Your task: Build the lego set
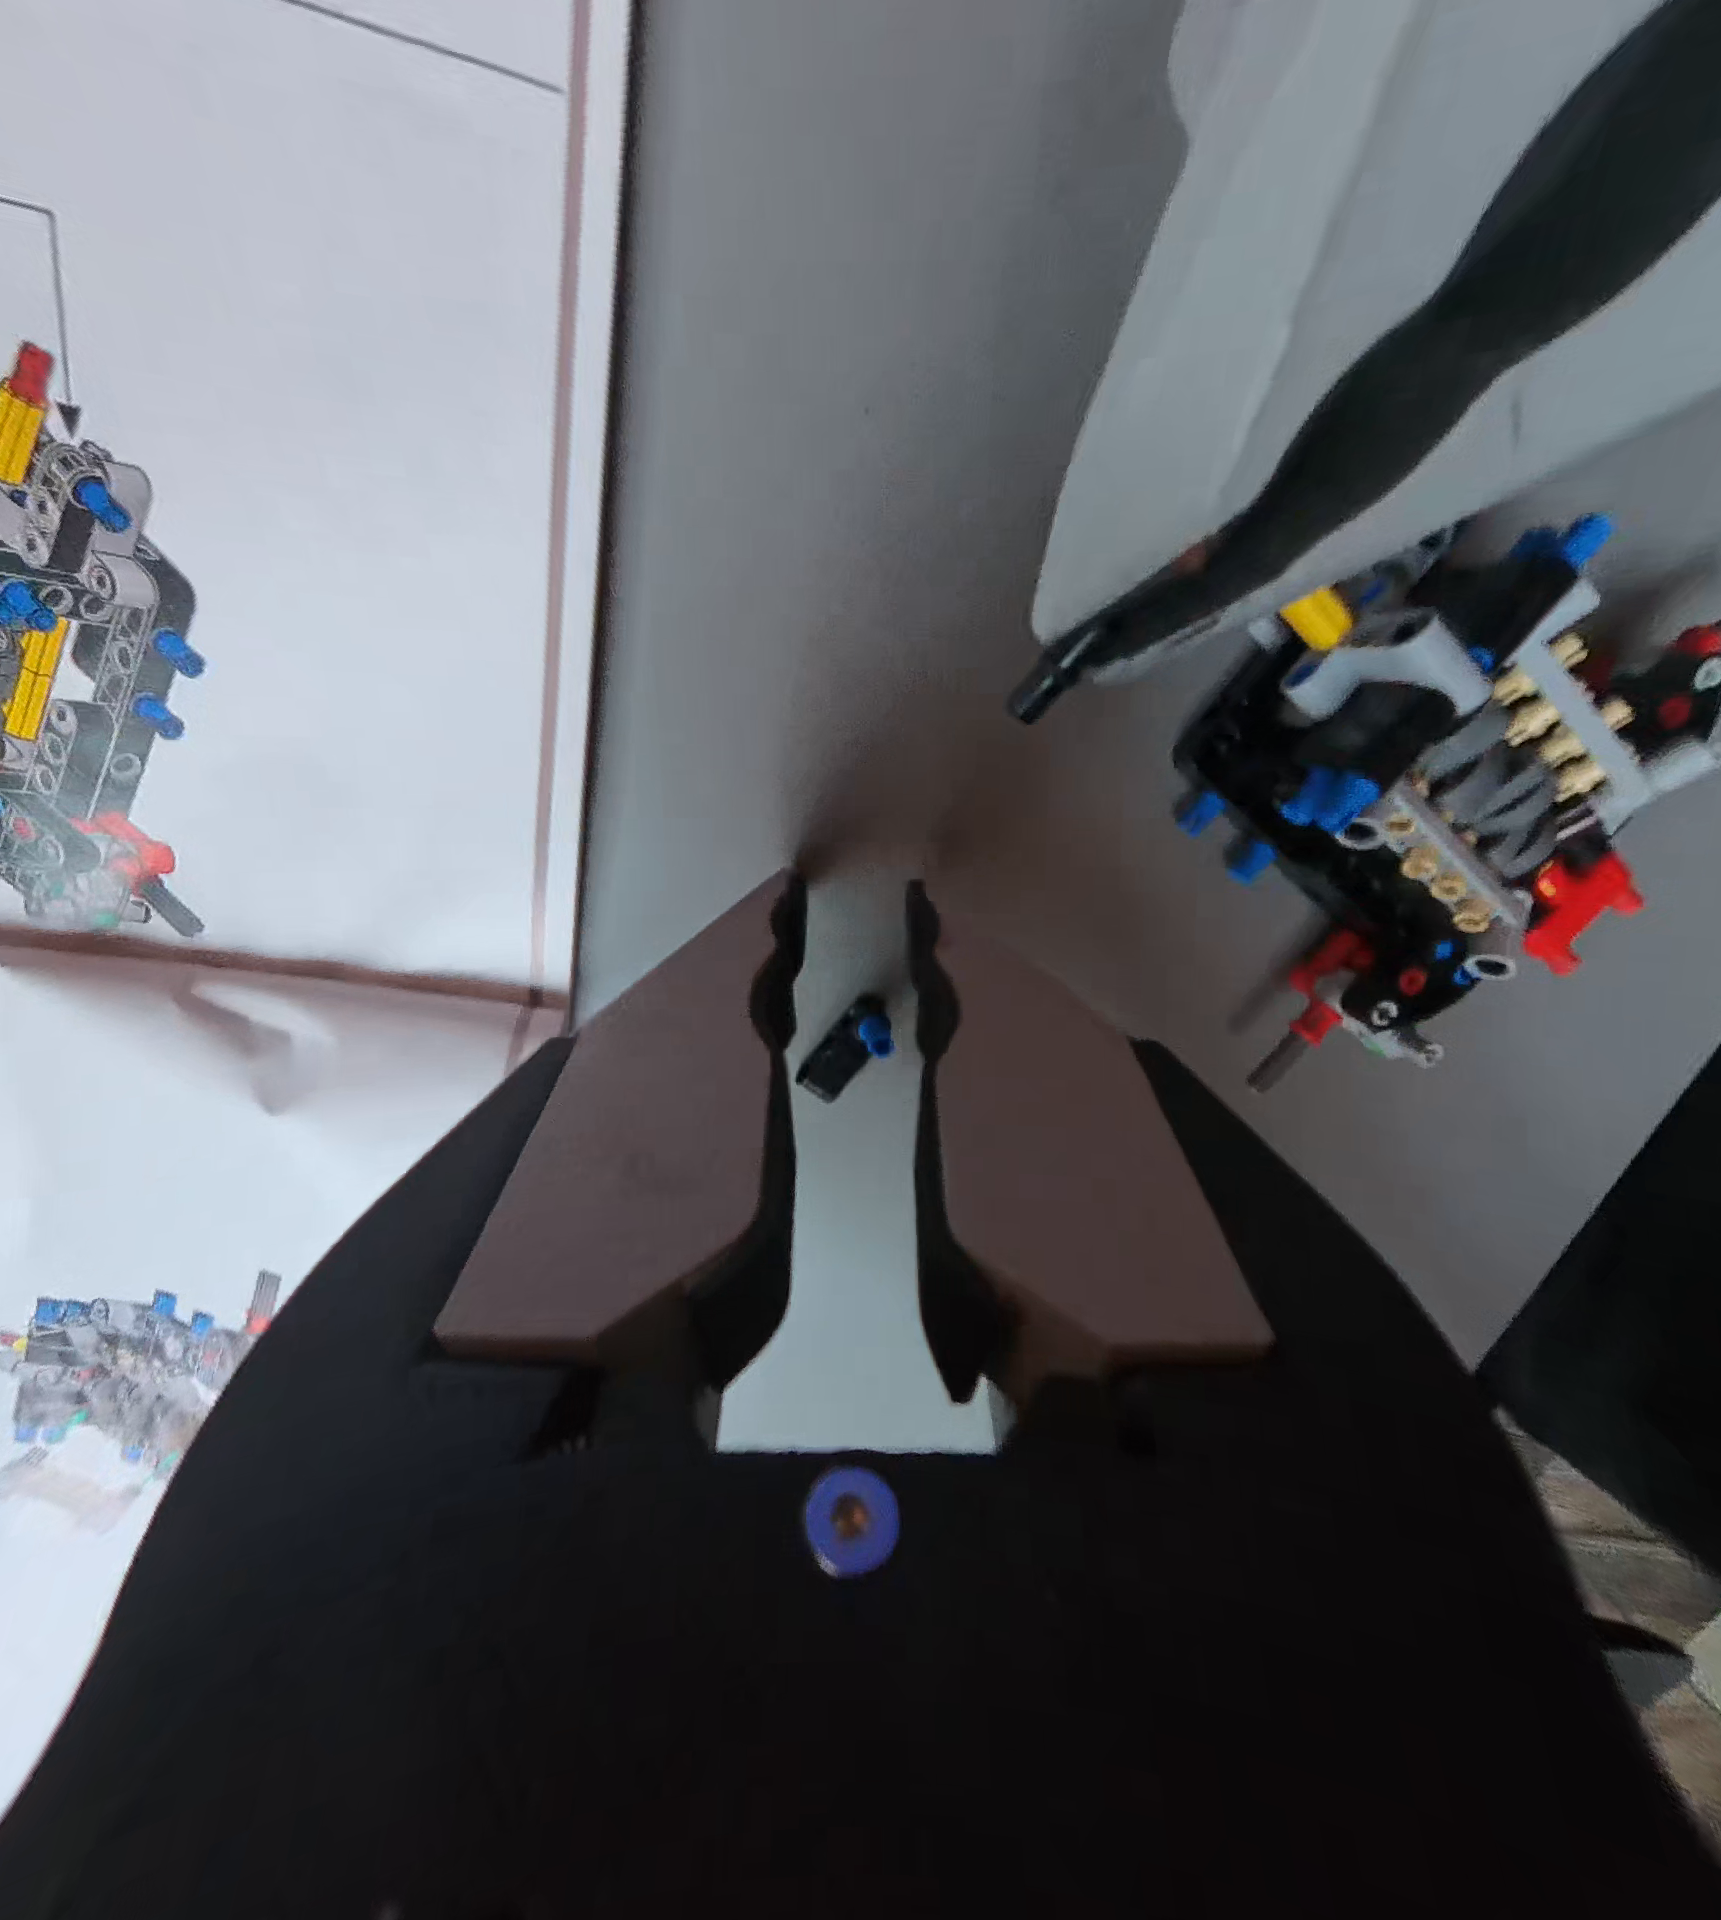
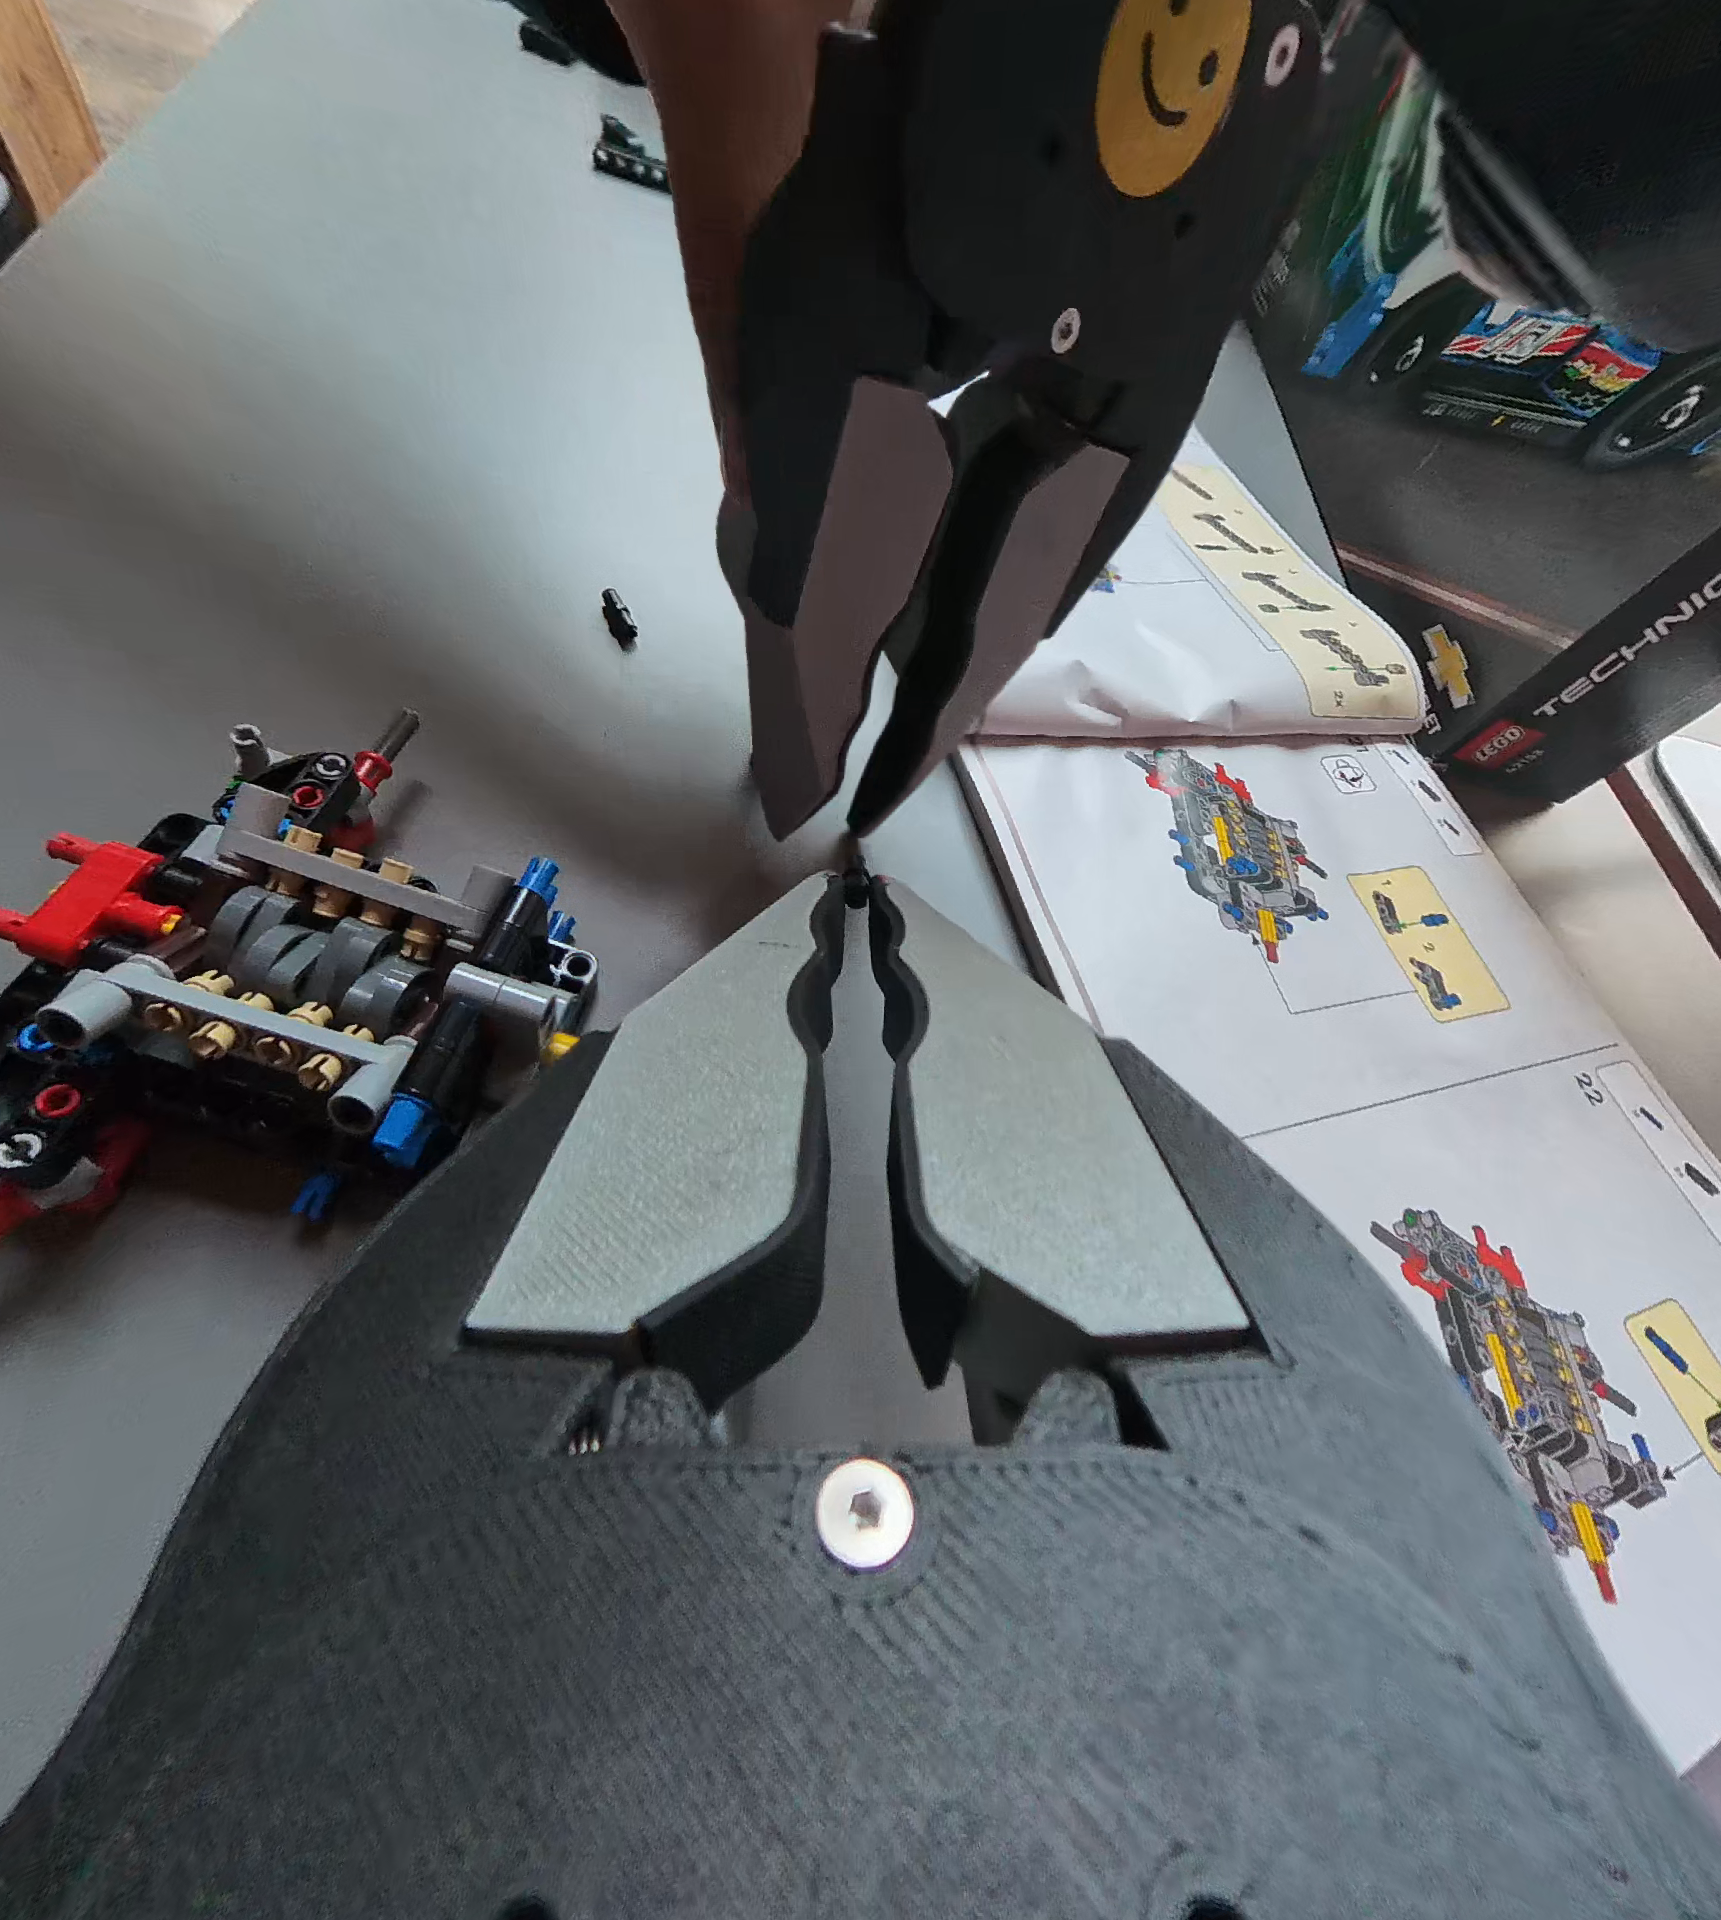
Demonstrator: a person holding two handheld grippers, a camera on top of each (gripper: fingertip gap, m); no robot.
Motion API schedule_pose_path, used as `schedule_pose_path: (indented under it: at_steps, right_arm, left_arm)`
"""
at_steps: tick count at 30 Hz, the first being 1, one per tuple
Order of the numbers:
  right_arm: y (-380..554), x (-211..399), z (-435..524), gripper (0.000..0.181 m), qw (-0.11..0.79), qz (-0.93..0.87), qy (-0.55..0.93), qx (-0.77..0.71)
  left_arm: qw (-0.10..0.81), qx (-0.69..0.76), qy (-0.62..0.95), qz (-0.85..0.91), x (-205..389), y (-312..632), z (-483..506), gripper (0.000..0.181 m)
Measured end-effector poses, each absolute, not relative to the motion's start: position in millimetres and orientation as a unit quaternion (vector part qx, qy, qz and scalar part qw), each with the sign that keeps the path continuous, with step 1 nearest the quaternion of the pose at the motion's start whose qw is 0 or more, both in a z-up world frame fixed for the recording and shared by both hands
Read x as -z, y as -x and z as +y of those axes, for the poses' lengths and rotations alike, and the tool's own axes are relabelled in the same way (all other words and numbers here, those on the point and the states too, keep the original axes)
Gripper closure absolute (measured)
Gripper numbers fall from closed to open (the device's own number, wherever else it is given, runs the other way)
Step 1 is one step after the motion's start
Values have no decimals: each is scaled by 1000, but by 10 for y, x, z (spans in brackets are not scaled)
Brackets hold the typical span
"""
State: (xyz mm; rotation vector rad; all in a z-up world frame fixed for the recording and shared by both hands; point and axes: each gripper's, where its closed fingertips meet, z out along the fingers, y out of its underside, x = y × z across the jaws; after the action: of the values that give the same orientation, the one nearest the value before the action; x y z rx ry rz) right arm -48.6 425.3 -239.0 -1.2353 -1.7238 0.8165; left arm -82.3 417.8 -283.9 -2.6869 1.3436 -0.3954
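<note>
My left gripper (image 1: pixel 856 894) is open and points down at the grey table (image 1: pixel 783 416). A small black connector with a blue pin (image 1: pixel 845 1044) lies on the table between its brown pads, touching neither as far as I can see. My right gripper (image 2: pixel 854 883) is shut on a small black piece (image 2: pixel 854 891) at its tips, just in front of the left gripper's tips (image 2: pixel 820 826). The right gripper also shows in the left wrist view (image 1: pixel 1038 691). The part-built model (image 2: pixel 264 987), black and grey with red, blue and tan parts, lies left of my right gripper and shows in the left wrist view (image 1: pixel 1438 810).
The open instruction booklet (image 2: pixel 1303 935) lies to the right, and to the left in the left wrist view (image 1: pixel 264 520). The set's box (image 2: pixel 1562 520) stands behind it. A loose black pin (image 2: pixel 619 615) and more black parts (image 2: pixel 627 156) lie farther back. Across from one pair of fingers to the other is roughly 6 cm.
</note>
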Motion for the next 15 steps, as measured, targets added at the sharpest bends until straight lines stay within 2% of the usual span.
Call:
schedule_pose_path:
  at_steps: [3,9,15]
  right_arm:
    - [477,2389,4280,180,420,-683,500,-327]
    - [482,2422,4295,180,413,-682,507,-326]
    - [497,2441,4260,180,408,-687,504,-328]
  left_arm:
    - [45,150,883,442,2766,832,4164,163]
    - [103,108,846,512,2525,1250,4075,159]
    - [136,78,797,584,2711,1226,4035,159]
